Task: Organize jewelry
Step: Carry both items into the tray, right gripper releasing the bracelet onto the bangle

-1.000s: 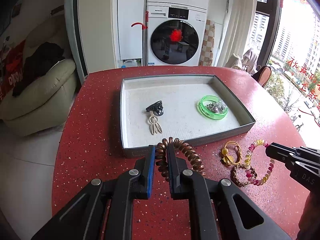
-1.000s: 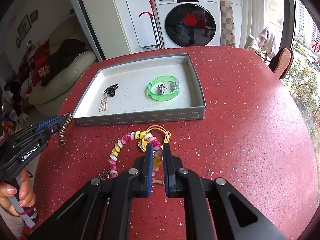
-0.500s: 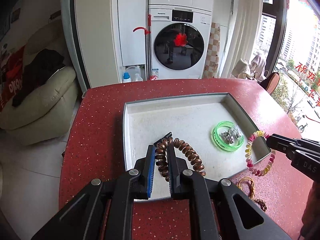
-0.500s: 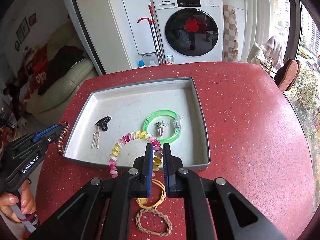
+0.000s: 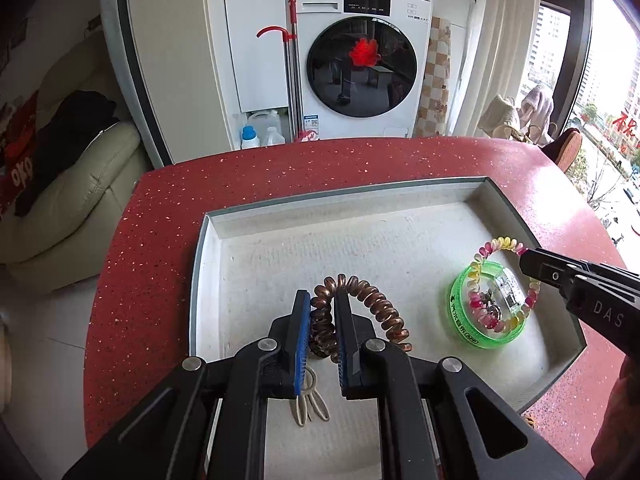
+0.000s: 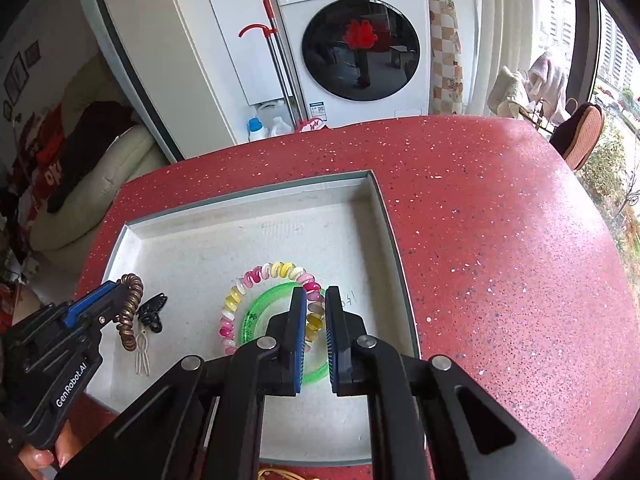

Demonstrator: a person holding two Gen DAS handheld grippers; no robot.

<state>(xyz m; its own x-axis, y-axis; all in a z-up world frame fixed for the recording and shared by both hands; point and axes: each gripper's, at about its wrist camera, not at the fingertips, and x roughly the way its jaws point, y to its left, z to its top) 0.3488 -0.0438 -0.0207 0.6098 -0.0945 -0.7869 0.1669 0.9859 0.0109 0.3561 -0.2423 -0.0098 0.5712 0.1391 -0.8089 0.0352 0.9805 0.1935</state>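
Bracelets both hang over the tray (image 5: 560, 364): left gripper (image 5: 322, 308) fingers pinch the copper coil (image 5: 372, 300), right gripper (image 6: 316, 312) fingers clamp the pastel beads (image 6: 256, 276), so lower before letting go, beads at 3 o'clock clear of the green bangle (image 5: 460, 320).

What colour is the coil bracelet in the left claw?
Coppery brown coil bracelet, clearest in the left wrist view.

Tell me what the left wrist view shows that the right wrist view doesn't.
Left wrist only: the right gripper seen from the side, shut on the pastel coil bracelet.
Right wrist only: the left gripper from outside, the hand holding it, and a black hair clip.
Both: the grey tray, green bangle, copper coil bracelet.
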